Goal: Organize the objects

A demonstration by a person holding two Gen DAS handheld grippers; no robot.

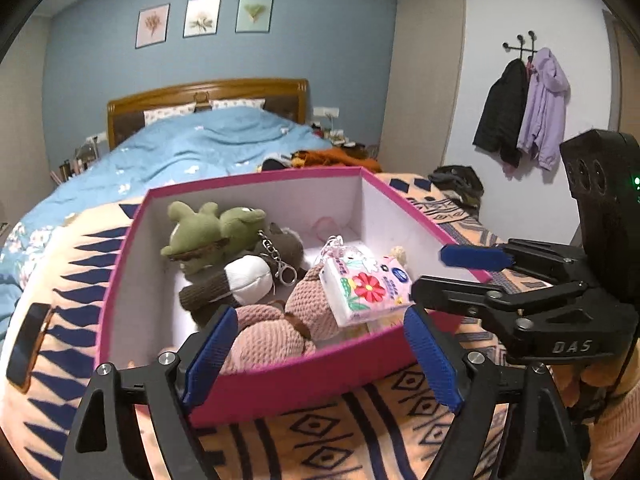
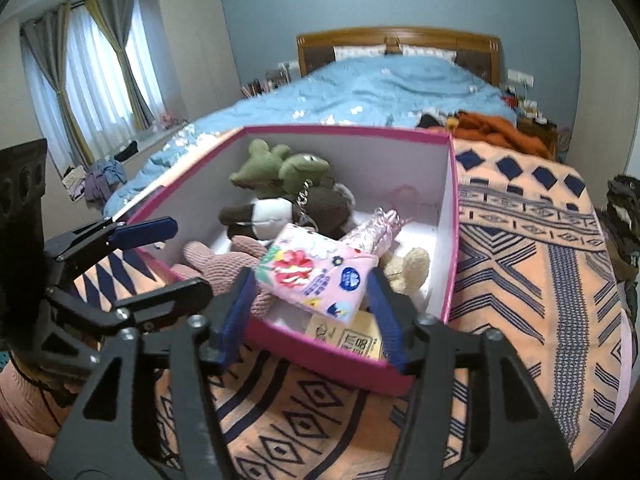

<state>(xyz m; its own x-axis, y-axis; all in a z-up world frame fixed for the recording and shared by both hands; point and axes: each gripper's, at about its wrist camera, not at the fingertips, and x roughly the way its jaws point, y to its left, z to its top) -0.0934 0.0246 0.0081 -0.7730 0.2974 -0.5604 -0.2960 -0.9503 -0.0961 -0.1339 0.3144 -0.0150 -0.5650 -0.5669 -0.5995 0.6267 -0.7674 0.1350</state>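
Note:
A pink box (image 1: 304,376) (image 2: 452,216) with white inner walls sits on a patterned orange blanket. Inside lie a green plush (image 1: 208,228) (image 2: 280,168), a brown and white plush (image 1: 236,280) (image 2: 272,212), a pink knitted plush (image 1: 280,328) (image 2: 224,260) and a floral tissue pack (image 1: 366,290) (image 2: 316,272). My left gripper (image 1: 320,356) is open and empty at the box's near wall. My right gripper (image 2: 312,304) is open around the near end of the tissue pack. Each gripper shows in the other's view, the right (image 1: 452,276) and the left (image 2: 176,256).
The patterned blanket (image 2: 540,260) covers the foot of a bed with a blue duvet (image 1: 192,152). A dark phone (image 1: 28,344) lies on the blanket at the left. Orange clothing (image 2: 492,126) lies behind the box. Coats (image 1: 520,112) hang on the right wall.

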